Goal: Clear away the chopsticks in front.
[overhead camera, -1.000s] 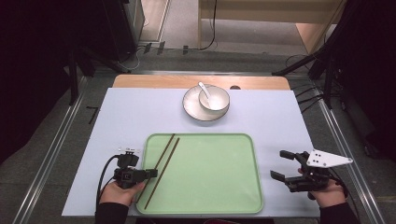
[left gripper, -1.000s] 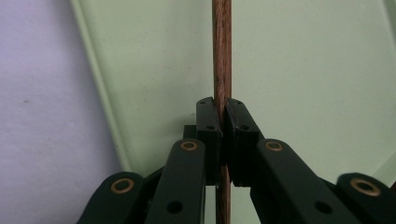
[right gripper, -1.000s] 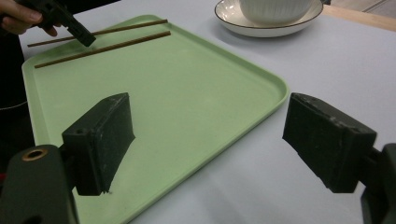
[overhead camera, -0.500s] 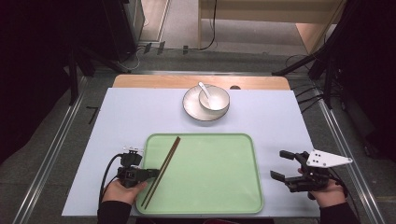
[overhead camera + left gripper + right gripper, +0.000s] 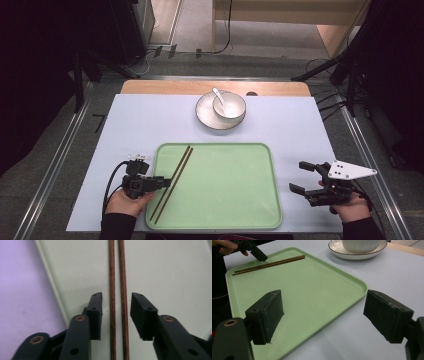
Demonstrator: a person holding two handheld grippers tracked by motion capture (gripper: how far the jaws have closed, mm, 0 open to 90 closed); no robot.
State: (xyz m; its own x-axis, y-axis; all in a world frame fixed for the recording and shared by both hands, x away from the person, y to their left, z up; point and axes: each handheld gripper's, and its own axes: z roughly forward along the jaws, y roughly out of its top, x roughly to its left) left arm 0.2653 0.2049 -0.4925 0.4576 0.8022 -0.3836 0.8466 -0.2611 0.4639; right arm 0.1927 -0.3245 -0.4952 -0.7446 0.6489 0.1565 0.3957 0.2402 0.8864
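Observation:
Two brown chopsticks (image 5: 172, 182) (image 5: 111, 277) (image 5: 269, 264) lie side by side on the left part of a green tray (image 5: 225, 185) (image 5: 162, 270) (image 5: 312, 290). My left gripper (image 5: 165, 182) (image 5: 116, 296) reaches in over the tray's left rim. Its jaws have just been opening and now straddle both sticks with a gap on each side, so the pads do not touch them. My right gripper (image 5: 297, 176) (image 5: 323, 297) hovers over the table just right of the tray, wide open with nothing between its jaws.
At the far middle of the pale blue table a white bowl (image 5: 230, 105) (image 5: 359, 243) with a white spoon (image 5: 218, 95) stands on a white plate (image 5: 210, 117) (image 5: 357, 255). The left gripper (image 5: 253, 251) also appears far off in the right gripper view.
The left gripper's jaws have parted from the chopsticks, which stay on the tray in nearly the same place. The right gripper has not moved.

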